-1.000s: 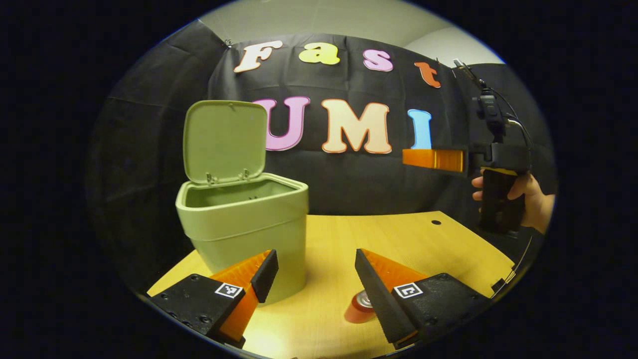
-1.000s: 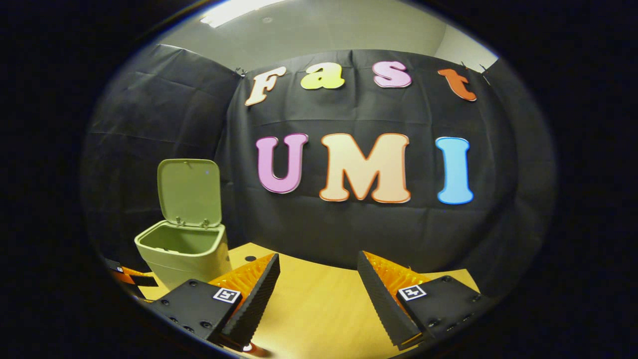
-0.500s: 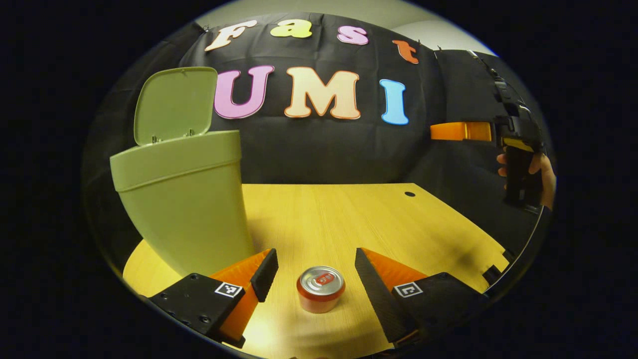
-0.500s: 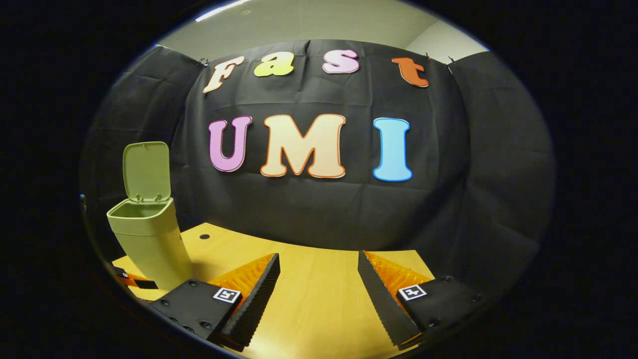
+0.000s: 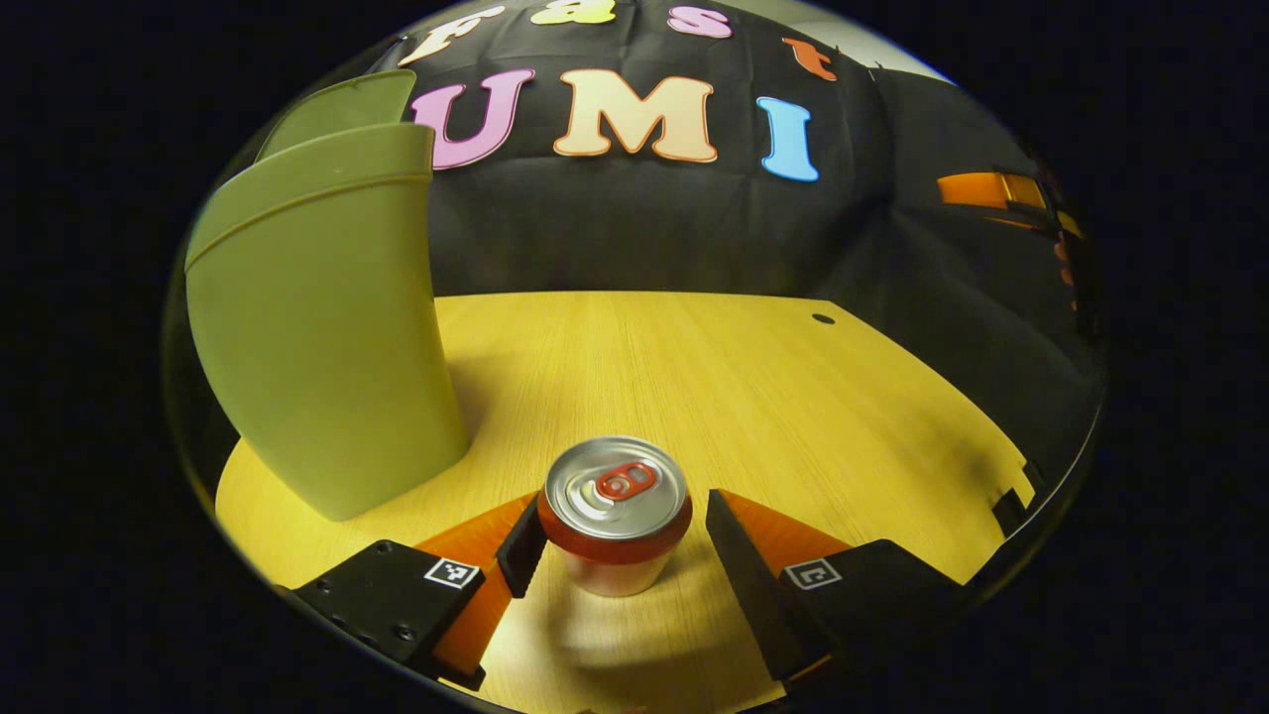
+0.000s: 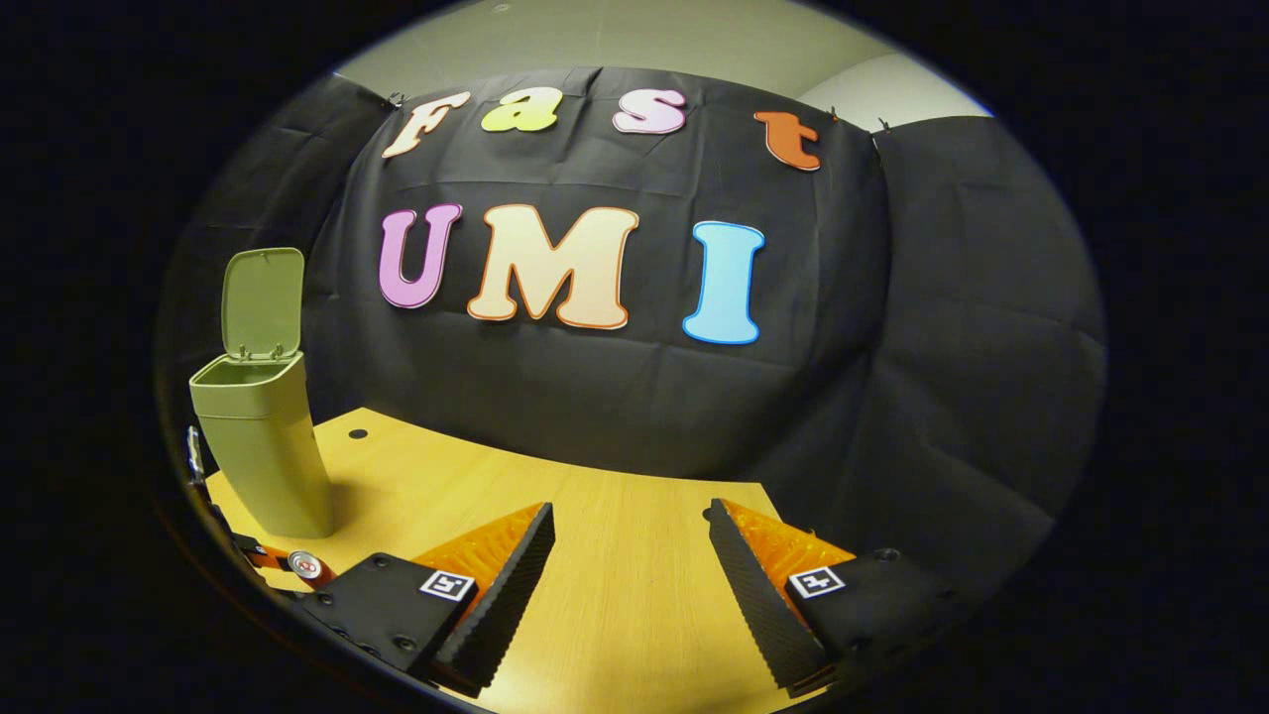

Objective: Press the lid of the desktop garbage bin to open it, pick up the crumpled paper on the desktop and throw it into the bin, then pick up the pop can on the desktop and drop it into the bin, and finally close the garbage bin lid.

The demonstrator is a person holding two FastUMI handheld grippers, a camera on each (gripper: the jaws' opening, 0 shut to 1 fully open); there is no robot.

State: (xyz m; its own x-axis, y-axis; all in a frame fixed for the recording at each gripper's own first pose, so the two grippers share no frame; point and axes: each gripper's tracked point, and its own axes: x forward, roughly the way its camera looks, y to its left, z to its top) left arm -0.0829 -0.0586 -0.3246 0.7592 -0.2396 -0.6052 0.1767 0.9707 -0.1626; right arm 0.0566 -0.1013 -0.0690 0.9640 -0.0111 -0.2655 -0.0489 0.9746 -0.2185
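Left gripper view: my left claw (image 5: pixel 617 550) has dropped low over the tabletop (image 5: pixel 753 387) and now brackets the can (image 5: pixel 615 511), jaws wide, the left finger at or near its side, the right clear. A second ago the can sat half-hidden below; I judge the grasp is imminent. The bin (image 5: pixel 317 327) stands just beside, left.

Right gripper view: my right claw (image 6: pixel 630 585) hovers wide and empty, having drifted away from the bin (image 6: pixel 260 436), whose lid (image 6: pixel 262 300) is up. No paper lies out; likely binned.
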